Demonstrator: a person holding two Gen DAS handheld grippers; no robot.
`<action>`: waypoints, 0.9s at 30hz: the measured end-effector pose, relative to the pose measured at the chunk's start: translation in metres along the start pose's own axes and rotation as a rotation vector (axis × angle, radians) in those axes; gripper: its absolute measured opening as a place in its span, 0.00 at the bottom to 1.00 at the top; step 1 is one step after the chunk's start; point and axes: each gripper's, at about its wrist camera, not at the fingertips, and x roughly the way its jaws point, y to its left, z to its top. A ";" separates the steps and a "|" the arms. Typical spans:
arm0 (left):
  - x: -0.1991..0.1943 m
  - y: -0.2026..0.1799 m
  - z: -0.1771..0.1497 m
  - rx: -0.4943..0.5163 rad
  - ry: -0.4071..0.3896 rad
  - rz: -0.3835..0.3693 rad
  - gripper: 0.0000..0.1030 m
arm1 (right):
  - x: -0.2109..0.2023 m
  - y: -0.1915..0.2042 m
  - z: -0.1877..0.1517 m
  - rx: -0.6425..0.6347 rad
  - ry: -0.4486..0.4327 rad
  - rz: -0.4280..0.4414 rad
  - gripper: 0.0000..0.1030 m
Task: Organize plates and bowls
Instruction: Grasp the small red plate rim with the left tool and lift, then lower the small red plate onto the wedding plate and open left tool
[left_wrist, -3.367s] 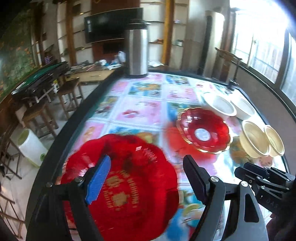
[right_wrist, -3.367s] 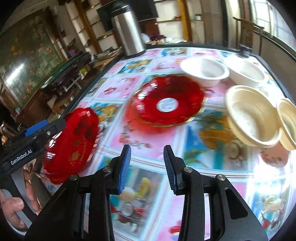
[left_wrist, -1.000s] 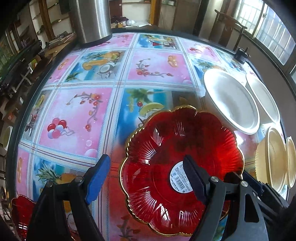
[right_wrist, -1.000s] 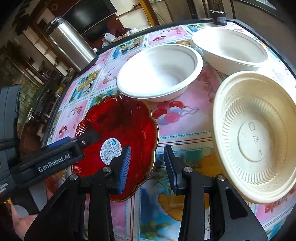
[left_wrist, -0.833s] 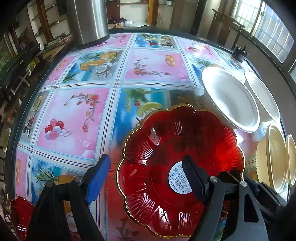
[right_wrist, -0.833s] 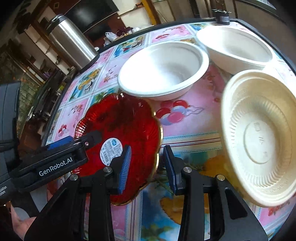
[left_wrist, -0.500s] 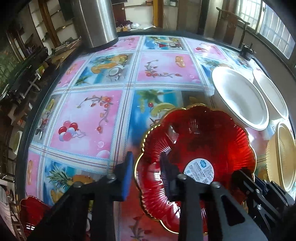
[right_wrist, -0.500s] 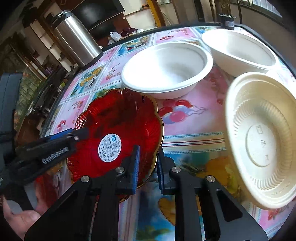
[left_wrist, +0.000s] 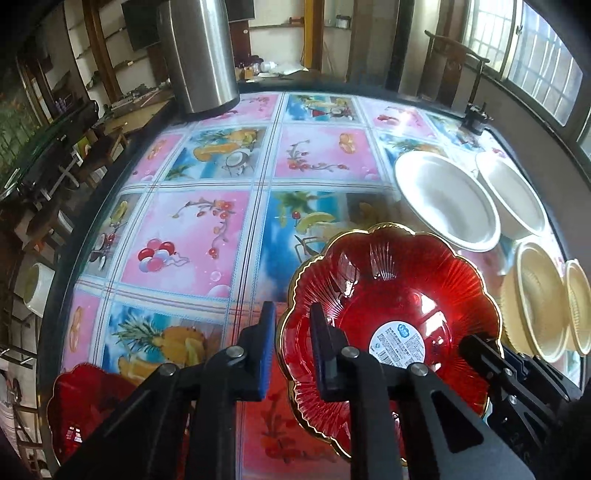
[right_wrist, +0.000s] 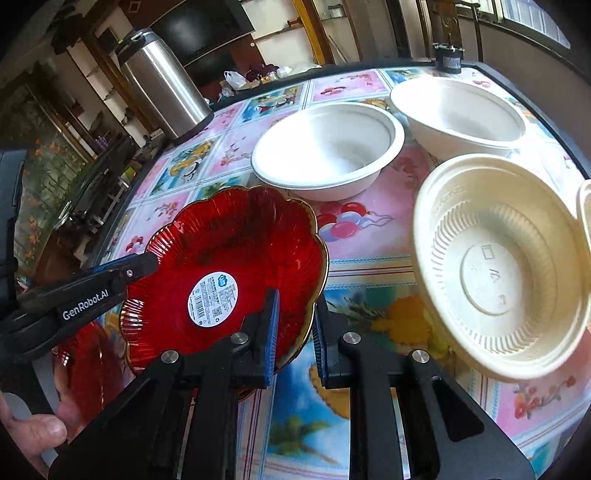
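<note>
Left gripper (left_wrist: 292, 347) clamped on the red scalloped plate's (left_wrist: 391, 295) rim at 9 o'clock; right gripper (right_wrist: 295, 334) clamped on the same rim at 5 o'clock in its own view. Plate sits tilted over the fruit-print tablecloth (left_wrist: 192, 229). Two white bowls (right_wrist: 328, 151) at 1 o'clock, cream bowls (right_wrist: 502, 266) at 3. Second red plate (left_wrist: 85, 410) at 8, table edge.

Left gripper (left_wrist: 291, 343) and right gripper (right_wrist: 294, 334) low in frame, jaws clamped, angled downward; thumb (right_wrist: 35, 435) lower left.
</note>
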 end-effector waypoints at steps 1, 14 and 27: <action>-0.004 0.000 -0.002 -0.002 -0.004 -0.007 0.16 | -0.003 0.000 -0.001 -0.001 -0.004 0.002 0.16; -0.035 0.002 -0.024 -0.002 -0.047 -0.023 0.16 | -0.035 0.003 -0.018 -0.017 -0.042 0.014 0.16; -0.073 0.047 -0.056 -0.059 -0.097 -0.001 0.16 | -0.055 0.054 -0.041 -0.095 -0.056 0.061 0.16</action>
